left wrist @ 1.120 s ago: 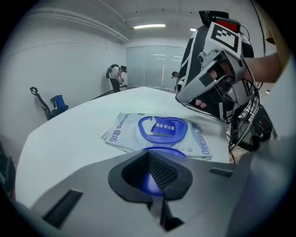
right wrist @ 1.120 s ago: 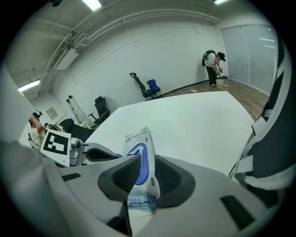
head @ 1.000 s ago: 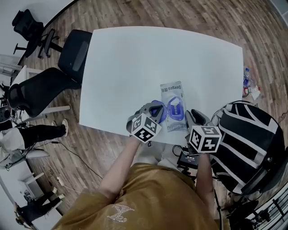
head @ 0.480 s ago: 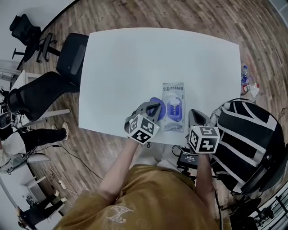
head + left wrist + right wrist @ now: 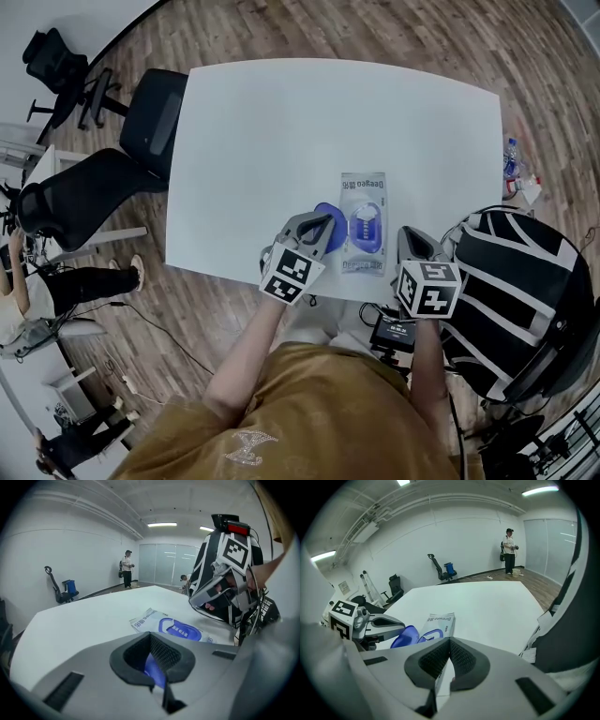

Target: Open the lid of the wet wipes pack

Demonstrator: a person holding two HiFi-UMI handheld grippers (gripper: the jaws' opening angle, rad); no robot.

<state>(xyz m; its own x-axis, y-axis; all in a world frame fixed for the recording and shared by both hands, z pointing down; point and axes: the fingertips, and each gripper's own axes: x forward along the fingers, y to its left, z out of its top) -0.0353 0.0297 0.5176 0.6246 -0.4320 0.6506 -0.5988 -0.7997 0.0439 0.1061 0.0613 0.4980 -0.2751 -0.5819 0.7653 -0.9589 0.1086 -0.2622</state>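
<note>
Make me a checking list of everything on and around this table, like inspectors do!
Surface: white table, standing on a wooden floor.
Job's things: wet wipes pack lies flat by the near edge; its blue lid is flipped open to the left.
Clutter: nothing seen on the table.
Grippers: left gripper shut on the blue lid; right gripper shut on the pack's near end.
Cables: a thin cable on the floor, left of the person.
Surroundings: black office chairs, a striped chair, a person standing far off.
</note>
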